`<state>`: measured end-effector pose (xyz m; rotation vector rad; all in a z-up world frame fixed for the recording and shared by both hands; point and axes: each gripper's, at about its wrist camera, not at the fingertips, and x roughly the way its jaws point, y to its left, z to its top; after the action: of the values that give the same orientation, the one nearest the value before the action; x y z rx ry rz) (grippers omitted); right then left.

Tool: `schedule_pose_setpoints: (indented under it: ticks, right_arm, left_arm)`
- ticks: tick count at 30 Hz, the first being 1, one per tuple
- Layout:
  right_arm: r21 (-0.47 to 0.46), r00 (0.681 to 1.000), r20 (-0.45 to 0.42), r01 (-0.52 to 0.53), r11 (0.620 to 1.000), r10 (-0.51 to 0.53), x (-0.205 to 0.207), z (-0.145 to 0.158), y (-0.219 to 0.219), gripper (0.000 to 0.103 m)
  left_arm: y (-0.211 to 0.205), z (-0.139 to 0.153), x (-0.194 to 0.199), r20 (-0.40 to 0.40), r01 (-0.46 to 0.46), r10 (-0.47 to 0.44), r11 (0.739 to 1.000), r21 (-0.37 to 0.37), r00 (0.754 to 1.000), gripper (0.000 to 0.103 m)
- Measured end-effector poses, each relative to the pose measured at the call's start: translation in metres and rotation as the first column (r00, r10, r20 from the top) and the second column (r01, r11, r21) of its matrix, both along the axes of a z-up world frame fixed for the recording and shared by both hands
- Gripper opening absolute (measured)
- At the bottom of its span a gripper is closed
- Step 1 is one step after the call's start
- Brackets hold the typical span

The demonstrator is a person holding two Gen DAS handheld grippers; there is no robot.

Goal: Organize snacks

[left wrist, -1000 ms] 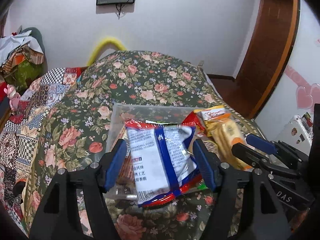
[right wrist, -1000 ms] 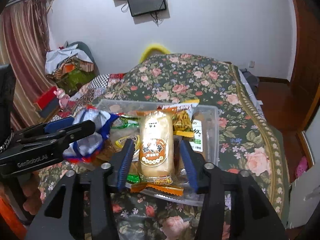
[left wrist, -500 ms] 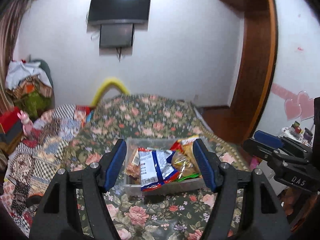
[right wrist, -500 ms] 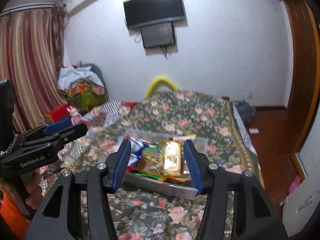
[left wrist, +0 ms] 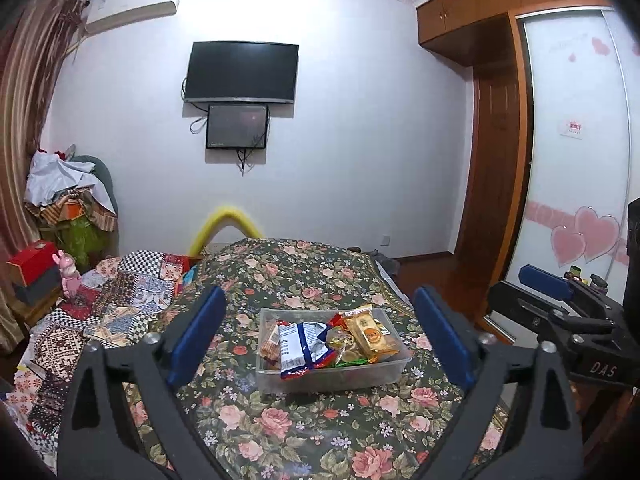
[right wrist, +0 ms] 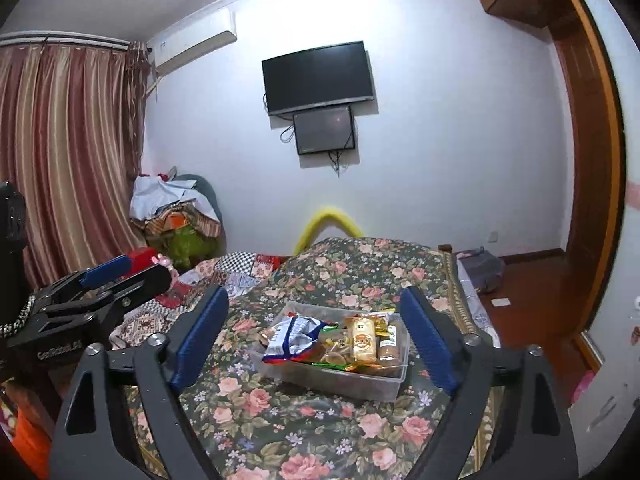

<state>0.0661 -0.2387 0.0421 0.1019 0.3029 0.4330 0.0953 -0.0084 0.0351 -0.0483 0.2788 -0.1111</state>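
Note:
A clear plastic bin (left wrist: 332, 378) (right wrist: 360, 386) sits on the floral bedspread, filled with snack packets. A white and blue bag (left wrist: 298, 344) (right wrist: 290, 334) lies at its left. A yellow-orange cake packet (left wrist: 370, 334) (right wrist: 363, 340) lies at its right. My left gripper (left wrist: 320, 336) is open and empty, held well back from the bin. My right gripper (right wrist: 314, 336) is open and empty too, also well back. Each gripper shows at the edge of the other's view.
The floral bedspread (left wrist: 304, 436) covers the bed. A patchwork quilt (left wrist: 92, 320) lies to the left. A clothes pile (right wrist: 176, 216) and curtain (right wrist: 68, 152) stand at far left. A wooden wardrobe (left wrist: 496, 152) and bare floor (right wrist: 532, 284) are at right.
Both grippers have pulled back and up from the bin. The white and blue bag and the cake packet, earlier between the jaws, now lie in the bin.

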Motion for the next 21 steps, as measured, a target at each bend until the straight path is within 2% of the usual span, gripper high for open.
schedule_pose_setpoints:
  ticks: [5,21]
  right_arm:
    - [0.009,1.0,0.013,0.013,1.0,-0.013,-0.005,-0.002,0.001,0.103]
    - [0.005,0.999,0.004,0.043,0.999,-0.043,-0.014,-0.013,-0.003,0.103]
  left_arm:
    - [-0.001,0.002,-0.012,0.011,0.002,-0.002,1.0,0.007,1.0,0.101]
    - [-0.005,-0.009,-0.018,0.011,-0.018,0.017,0.999,0.039,1.0,0.103]
